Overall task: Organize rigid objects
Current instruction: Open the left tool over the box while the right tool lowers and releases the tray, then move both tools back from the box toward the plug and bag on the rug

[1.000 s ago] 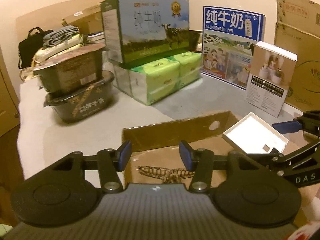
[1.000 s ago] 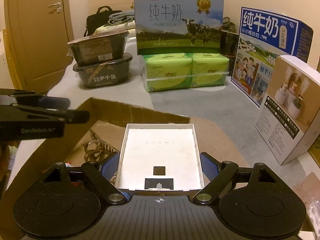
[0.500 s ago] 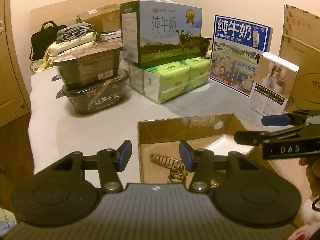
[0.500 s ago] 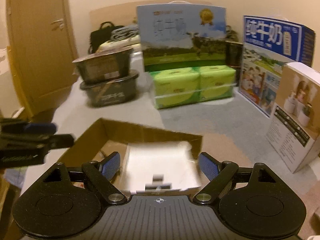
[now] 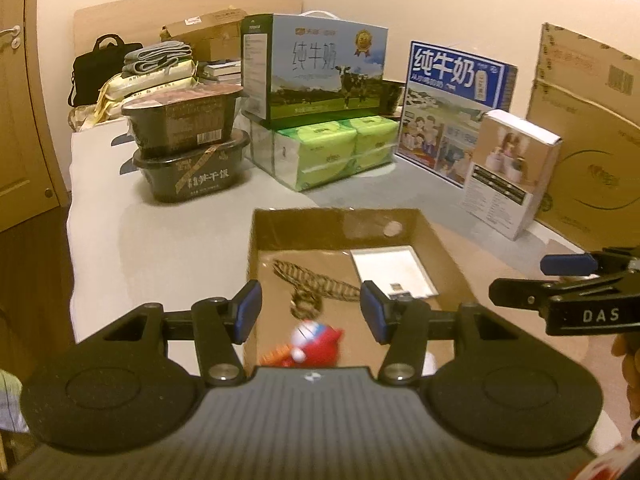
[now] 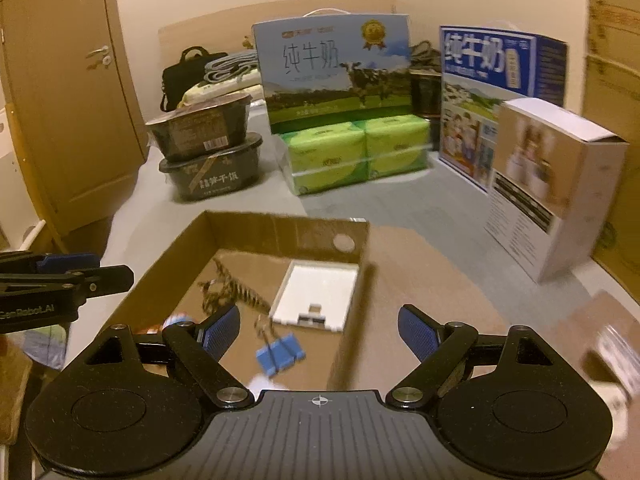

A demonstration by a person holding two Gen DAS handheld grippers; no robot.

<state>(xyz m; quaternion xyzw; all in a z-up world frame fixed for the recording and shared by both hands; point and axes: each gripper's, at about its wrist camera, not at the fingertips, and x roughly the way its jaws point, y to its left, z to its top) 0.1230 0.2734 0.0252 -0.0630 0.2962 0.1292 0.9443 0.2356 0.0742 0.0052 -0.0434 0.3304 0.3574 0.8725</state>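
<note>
An open cardboard box (image 5: 332, 224) (image 6: 280, 232) sits on the bed in front of me. Inside it lie a white flat box lid (image 5: 394, 272) (image 6: 316, 294), a striped cord (image 5: 312, 284) (image 6: 232, 290), a red and white toy (image 5: 308, 344) and a blue binder clip (image 6: 280, 354). My left gripper (image 5: 311, 316) is open and empty above the box's near edge. My right gripper (image 6: 319, 332) is open and empty, raised above the box's right wall. It also shows at the right of the left wrist view (image 5: 560, 280).
Behind the box stand two stacked black food bowls (image 5: 188, 148), a milk carton (image 5: 320, 72) on green tissue packs (image 5: 336, 152), a blue milk box (image 5: 452, 100), a white product box (image 5: 508, 176) and large cardboard cartons (image 5: 588, 128). A wooden door (image 6: 60, 100) is at left.
My right gripper opened and let go of the white lid, which now lies in the cardboard box. Both grippers have pulled back and up.
</note>
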